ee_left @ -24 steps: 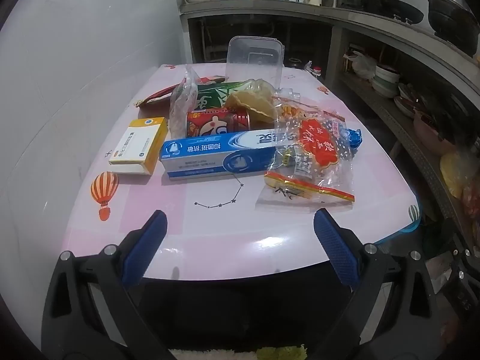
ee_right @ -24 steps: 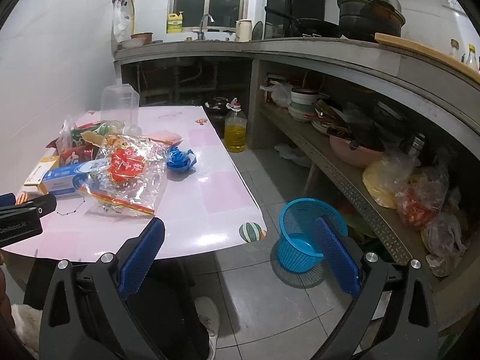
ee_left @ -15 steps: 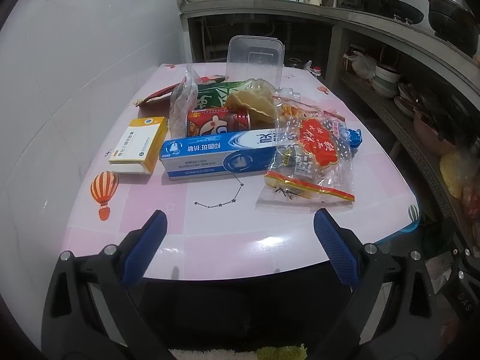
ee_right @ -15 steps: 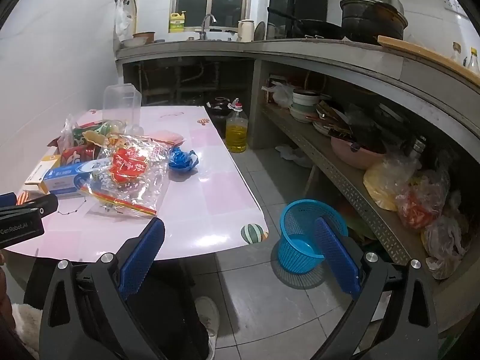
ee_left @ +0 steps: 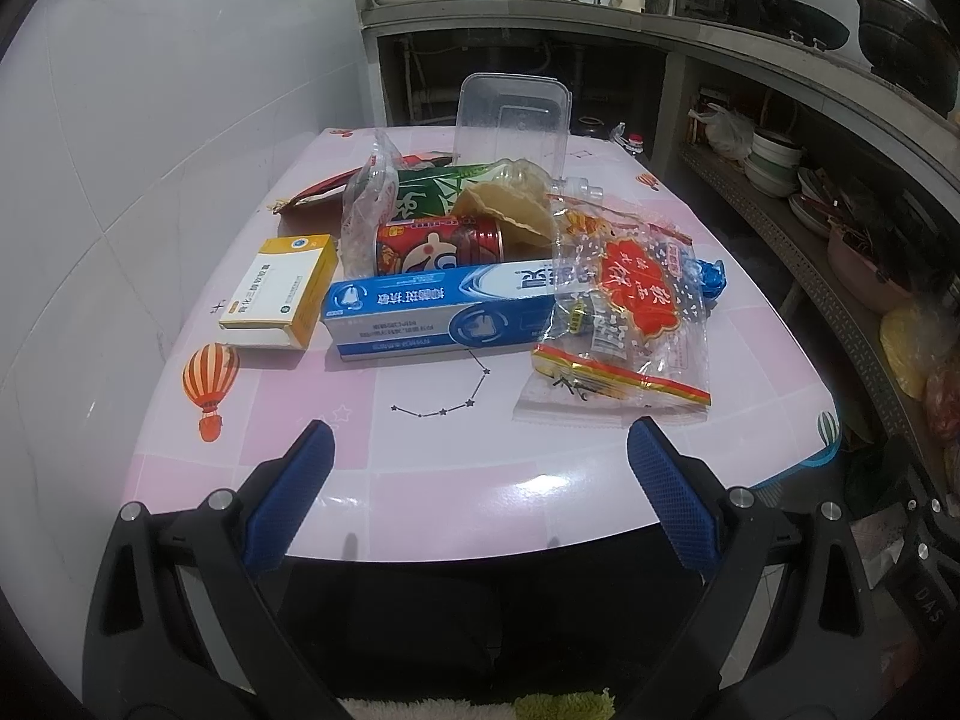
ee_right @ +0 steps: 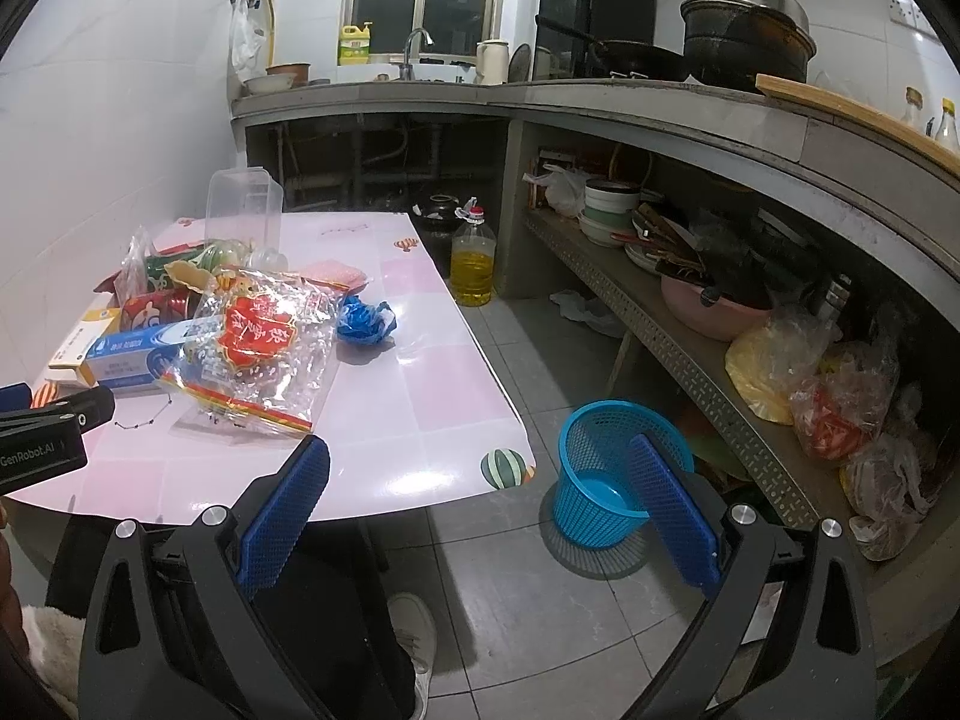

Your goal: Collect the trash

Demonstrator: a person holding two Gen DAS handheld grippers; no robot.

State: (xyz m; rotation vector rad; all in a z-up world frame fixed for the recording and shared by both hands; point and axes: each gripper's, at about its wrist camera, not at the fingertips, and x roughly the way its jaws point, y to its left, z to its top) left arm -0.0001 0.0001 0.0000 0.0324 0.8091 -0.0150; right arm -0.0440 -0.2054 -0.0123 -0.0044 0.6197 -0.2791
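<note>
Kitchen counters and open shelves packed with bowls and bags run along the far side of a tiled room, and a pink patterned table [ee_left: 420, 498] stands against the white wall. On the floor just beside the table's corner sits a blue mesh basket [ee_right: 606, 468], which looks empty and is the likely bin.

Trash lies heaped on the far half of the table: a clear plastic tub [ee_left: 513, 114] upright at the back, a clear snack bag with a red label [ee_left: 624, 324] nearest the basket side, a long blue toothpaste box [ee_left: 438, 315], a yellow and white carton [ee_left: 282, 291], a red can [ee_left: 438, 243] on its side, and a crumpled blue wrapper [ee_left: 708, 277].

Nothing appears collected yet. The left gripper [ee_left: 474, 468] hovers over the bare near edge, its jaws wide apart and empty; the right gripper [ee_right: 480, 492] points past the table corner toward the basket, jaws likewise spread with nothing between them. A sensible next move is to reach forward to one loose, near item, probably the snack bag or toothpaste box.

Green and red packets under the heap are only partly visible, and the basket's floor is partly blocked by a finger pad.
</note>
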